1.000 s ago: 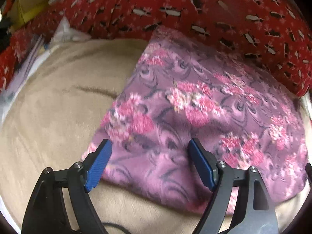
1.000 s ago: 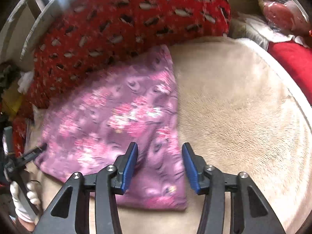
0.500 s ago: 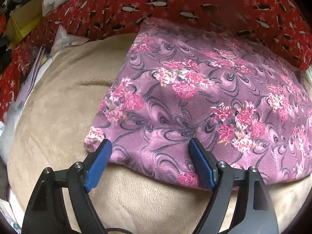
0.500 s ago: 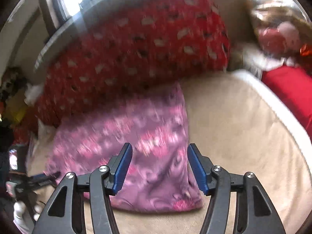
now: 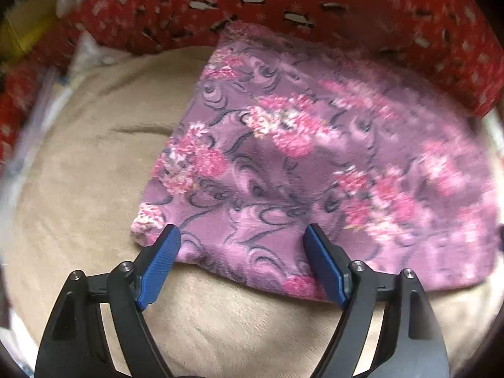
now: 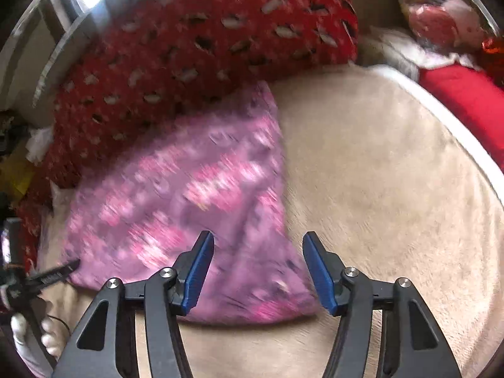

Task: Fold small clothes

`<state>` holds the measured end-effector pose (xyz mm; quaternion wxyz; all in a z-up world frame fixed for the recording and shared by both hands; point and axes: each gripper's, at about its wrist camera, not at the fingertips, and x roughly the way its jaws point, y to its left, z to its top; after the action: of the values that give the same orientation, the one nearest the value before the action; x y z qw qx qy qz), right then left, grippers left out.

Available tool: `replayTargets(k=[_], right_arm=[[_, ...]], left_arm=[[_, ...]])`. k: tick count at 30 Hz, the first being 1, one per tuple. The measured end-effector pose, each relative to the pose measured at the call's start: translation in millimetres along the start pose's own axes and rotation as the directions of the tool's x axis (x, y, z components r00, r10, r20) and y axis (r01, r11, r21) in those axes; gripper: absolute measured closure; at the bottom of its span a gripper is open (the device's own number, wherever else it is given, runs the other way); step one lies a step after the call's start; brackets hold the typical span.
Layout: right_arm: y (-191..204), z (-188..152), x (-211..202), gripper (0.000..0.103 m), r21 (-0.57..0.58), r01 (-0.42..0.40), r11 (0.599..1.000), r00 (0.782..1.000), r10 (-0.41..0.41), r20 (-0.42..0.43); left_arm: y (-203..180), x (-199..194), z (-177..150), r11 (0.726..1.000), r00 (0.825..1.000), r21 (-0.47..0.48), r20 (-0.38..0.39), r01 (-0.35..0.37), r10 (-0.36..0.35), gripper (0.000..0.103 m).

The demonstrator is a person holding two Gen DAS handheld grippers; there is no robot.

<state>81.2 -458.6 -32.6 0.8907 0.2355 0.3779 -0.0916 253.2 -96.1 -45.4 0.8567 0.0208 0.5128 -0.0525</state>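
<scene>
Fleece cloth (image 5: 315,163) lies flat on beige cushion (image 5: 78,204), soft, light, floppy, probably grippy; left gripper (image 5: 241,264) and right gripper (image 6: 258,271) released above its near edge, pinch corners there.

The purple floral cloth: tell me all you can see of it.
The purple floral cloth is plush, fleece-like fabric, mauve with dark swirls and pink flower clusters. It lies flat, seemingly folded into a rough rectangle, on the beige blanket; its far edge meets the red patterned fabric. Both pairs of jaws stand open over its near edge, gripping nothing.
</scene>
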Motion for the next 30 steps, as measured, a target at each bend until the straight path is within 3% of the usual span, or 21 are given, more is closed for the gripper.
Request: replayTargets(k=[1, 3, 6, 10, 12, 16, 18, 21, 22, 23, 25, 26, 28, 30], right_arm=[[8.7, 3.4, 0.7, 0.041, -0.016, -0.017, 1.000, 1.000, 0.017, 0.010], [26.1, 8.9, 9.8, 0.037, -0.060, -0.036, 0.998, 0.999, 0.036, -0.001], [52.3, 16.0, 27.6, 0.038, -0.126, -0.073, 0.989, 0.997, 0.070, -0.025], [79.8, 15.1, 60.0, 0.033, -0.207, -0.076, 0.975, 0.996, 0.067, -0.051], [87.0, 5.1, 77.1, 0.030, -0.275, -0.045, 0.960, 0.998, 0.030, -0.061], [101.8, -15.5, 79.0, 0.020, -0.391, 0.018, 0.920, 1.000, -0.013, 0.017], [102.2, -16.1, 80.3, 0.018, -0.392, 0.014, 0.920, 1.000, -0.008, 0.016], [100.0, -16.8, 80.4, 0.018, -0.378, -0.009, 0.926, 1.000, 0.017, 0.018], [100.2, -17.1, 80.5, 0.017, -0.378, -0.009, 0.926, 1.000, 0.018, 0.020], [98.7, -18.1, 79.0, 0.017, -0.379, -0.007, 0.925, 1.000, 0.017, 0.022], [97.8, -18.2, 78.6, 0.017, -0.378, -0.009, 0.926, 1.000, 0.019, 0.021], [97.8, -18.6, 78.6, 0.017, -0.376, -0.011, 0.926, 1.000, 0.021, 0.021], [98.7, -17.7, 79.3, 0.017, -0.378, -0.010, 0.926, 1.000, 0.020, 0.021], [99.2, -19.0, 80.5, 0.017, -0.378, -0.009, 0.926, 1.000, 0.019, 0.021]], left_arm=[[10.7, -3.4, 7.8, 0.998, 0.998, -0.029, -0.009, 0.059, -0.059, 0.022], [35.5, -10.3, 26.9, 0.989, 0.994, -0.102, -0.001, 0.107, -0.107, 0.022], [67.3, -9.5, 58.6, 0.978, 0.993, -0.177, 0.001, 0.115, -0.116, 0.022], [88.9, 15.3, 86.8, 0.962, 0.985, -0.236, -0.067, 0.137, -0.157, 0.022], [90.9, 33.4, 90.5, 0.953, 0.975, -0.259, -0.111, 0.157, -0.191, 0.022], [87.4, 63.3, 89.1, 0.925, 0.945, -0.309, -0.168, 0.221, -0.281, 0.020], [78.7, 62.3, 87.9, 0.929, 0.947, -0.287, -0.153, 0.232, -0.284, 0.018], [62.2, 62.2, 84.0, 0.924, 0.924, -0.247, -0.178, 0.291, -0.339, 0.018], [56.6, 60.6, 82.7, 0.929, 0.924, -0.226, -0.182, 0.293, -0.336, 0.019], [49.4, 57.8, 81.3, 0.939, 0.928, -0.190, -0.186, 0.288, -0.323, 0.022], [41.3, 52.9, 79.5, 0.946, 0.932, -0.159, -0.189, 0.282, -0.310, 0.054], [38.6, 50.6, 78.9, 0.947, 0.932, -0.157, -0.195, 0.280, -0.307, 0.060], [34.9, 42.5, 78.4, 0.949, 0.933, -0.152, -0.193, 0.278, -0.304, 0.085], [30.8, 28.7, 77.7, 0.947, 0.935, -0.148, -0.170, 0.286, -0.310, 0.086]])
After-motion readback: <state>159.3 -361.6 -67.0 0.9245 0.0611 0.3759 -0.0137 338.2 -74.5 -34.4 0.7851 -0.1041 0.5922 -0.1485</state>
